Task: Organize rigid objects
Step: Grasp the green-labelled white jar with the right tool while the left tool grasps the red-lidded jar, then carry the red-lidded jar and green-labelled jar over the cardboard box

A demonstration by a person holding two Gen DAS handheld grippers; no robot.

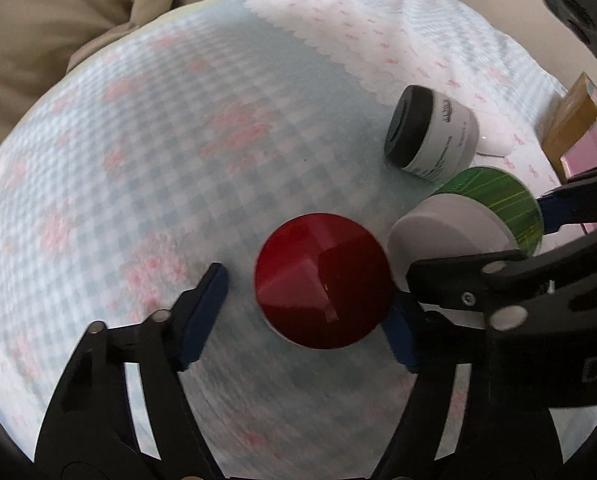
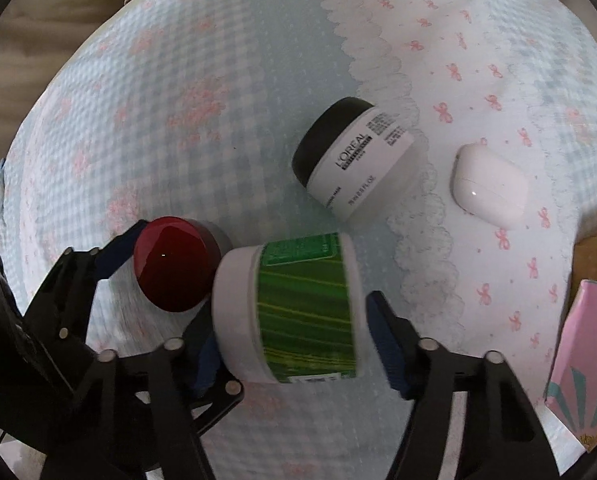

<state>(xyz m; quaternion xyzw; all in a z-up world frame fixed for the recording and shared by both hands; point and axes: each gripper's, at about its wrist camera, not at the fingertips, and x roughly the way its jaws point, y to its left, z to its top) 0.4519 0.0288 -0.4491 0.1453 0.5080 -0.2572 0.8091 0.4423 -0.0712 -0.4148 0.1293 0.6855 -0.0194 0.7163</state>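
Left claw (image 1: 310, 312): pretty wide open, blue pads either side of the red-lid jar (image 1: 322, 280). Left pad sits clear of the lid; the right pad looks like it's touching the lid's edge, but the view's blurry there so can't swear to it. Not gripping anything.

Right claw (image 2: 294, 344): also open, straddling the green jar (image 2: 302, 308). Right pad is just beside the jar's base with a sliver of gap; the left pad is tucked behind the white lid, so contact there is hard to call.

Green jar: lying on its side on the cloth, white lid pointing at the red-lid jar, the two look to be touching. Green striped label, its print too smeared to read.

L'Oréal jar (image 2: 354, 160): on its side too, black lid, white body, "L'OREAL" readable; smaller text isn't.

White case (image 2: 488, 184): small, glossy, near the cloth's right edge.

Pink box (image 2: 582, 364): at the right edge, teal fan print, no legible writing.

Cloth (image 2: 202, 80): blue-white gingham with pink bows, scalloped lace.
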